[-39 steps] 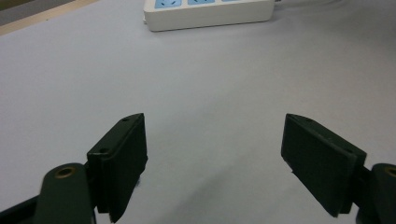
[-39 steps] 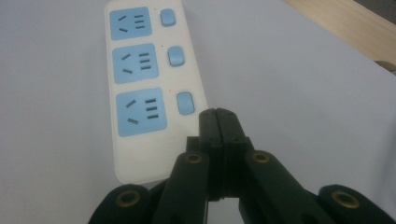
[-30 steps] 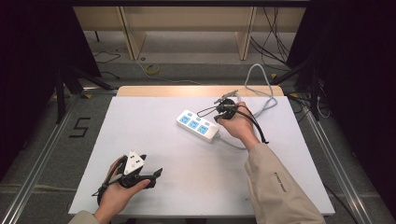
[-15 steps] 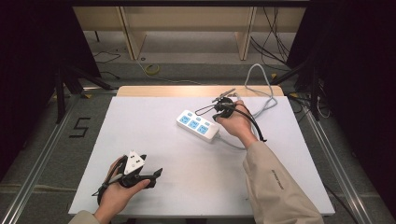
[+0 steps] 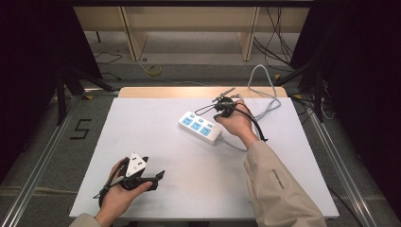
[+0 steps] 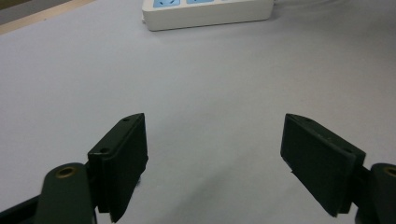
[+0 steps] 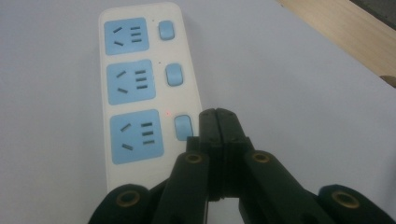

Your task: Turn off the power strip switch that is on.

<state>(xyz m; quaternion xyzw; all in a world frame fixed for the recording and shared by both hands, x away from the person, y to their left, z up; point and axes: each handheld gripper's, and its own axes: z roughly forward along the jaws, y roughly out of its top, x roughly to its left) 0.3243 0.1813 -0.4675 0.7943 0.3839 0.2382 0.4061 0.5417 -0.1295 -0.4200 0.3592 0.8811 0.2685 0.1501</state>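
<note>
Power strip [image 5: 201, 126] just past table [image 5: 142, 118] centre, toward one o'clock. Right gripper [image 7: 218, 116], jaws pressed together, beside nearest switch [image 7: 183, 127]: press squarely, gently. Left gripper [image 6: 215, 140] wide, idle.

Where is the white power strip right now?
In the high view the power strip lies on the white table, right of centre toward the far edge, directly beside the shut right gripper; its grey cable loops off behind.

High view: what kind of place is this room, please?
Probably a lab set up for recording. A white table stands inside a metal frame with dark curtains at the sides, loose cables lie on the floor, and a "5" mark is taped down.
</note>
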